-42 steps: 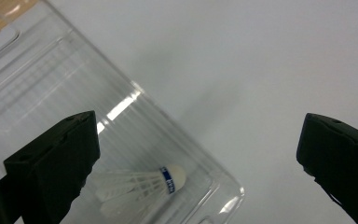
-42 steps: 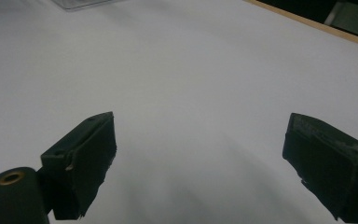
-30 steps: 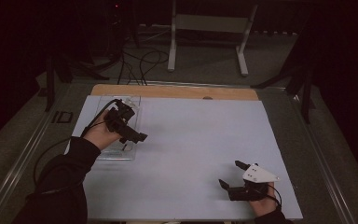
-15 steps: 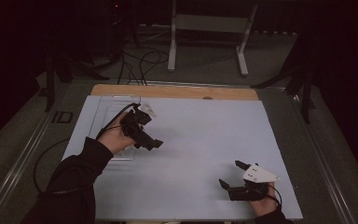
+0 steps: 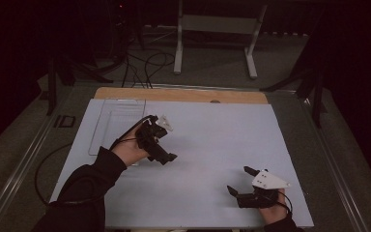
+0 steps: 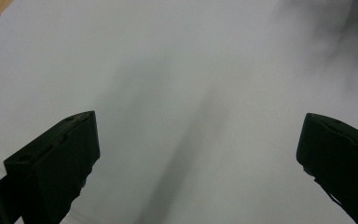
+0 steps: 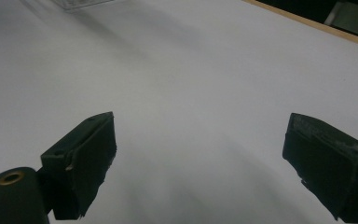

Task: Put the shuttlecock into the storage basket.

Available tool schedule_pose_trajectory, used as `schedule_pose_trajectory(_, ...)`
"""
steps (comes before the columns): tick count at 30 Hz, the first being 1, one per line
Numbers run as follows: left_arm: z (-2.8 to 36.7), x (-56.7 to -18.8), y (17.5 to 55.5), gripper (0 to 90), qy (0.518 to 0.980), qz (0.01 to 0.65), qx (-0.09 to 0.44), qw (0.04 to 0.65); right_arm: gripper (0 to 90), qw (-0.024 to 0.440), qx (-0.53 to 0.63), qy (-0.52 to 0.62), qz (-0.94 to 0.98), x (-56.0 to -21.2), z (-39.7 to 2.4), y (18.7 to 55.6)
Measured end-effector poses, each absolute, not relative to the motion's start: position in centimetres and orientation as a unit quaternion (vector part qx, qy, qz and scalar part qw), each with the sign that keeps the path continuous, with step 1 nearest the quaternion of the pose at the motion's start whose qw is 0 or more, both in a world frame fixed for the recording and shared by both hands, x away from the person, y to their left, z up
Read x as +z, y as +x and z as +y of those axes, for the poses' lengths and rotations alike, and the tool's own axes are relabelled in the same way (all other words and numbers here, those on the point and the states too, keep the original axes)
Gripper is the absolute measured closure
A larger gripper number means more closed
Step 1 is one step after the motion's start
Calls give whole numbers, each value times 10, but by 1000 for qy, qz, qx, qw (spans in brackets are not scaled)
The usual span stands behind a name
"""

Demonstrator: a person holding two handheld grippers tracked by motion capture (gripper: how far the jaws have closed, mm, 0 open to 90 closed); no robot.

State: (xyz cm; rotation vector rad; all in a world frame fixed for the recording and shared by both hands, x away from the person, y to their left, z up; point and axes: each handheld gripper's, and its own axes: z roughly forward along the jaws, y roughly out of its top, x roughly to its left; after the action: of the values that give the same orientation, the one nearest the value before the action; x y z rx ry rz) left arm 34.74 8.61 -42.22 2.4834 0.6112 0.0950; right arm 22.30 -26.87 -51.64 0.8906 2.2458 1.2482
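The white table [image 5: 207, 145] in front of you is the largest thing. A clear flat tray [image 5: 118, 121] lies at its far left. Your left gripper [image 5: 166, 157] hangs just beside the tray, jaws released and empty. Your right gripper [image 5: 241, 181] rests near the front edge, also released.

A matt white sheet [image 5: 212, 145] covers the wooden table [image 5: 183, 94]; the tray [image 5: 118, 116] looks like clear plastic.
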Motion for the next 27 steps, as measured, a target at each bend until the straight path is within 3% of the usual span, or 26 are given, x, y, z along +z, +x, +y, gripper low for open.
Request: schedule_pose_trajectory(27, 71, -461, 316, 1, 934, 198, -3, 299, 95, 208, 449, 318, 808, -517, -268, 223)
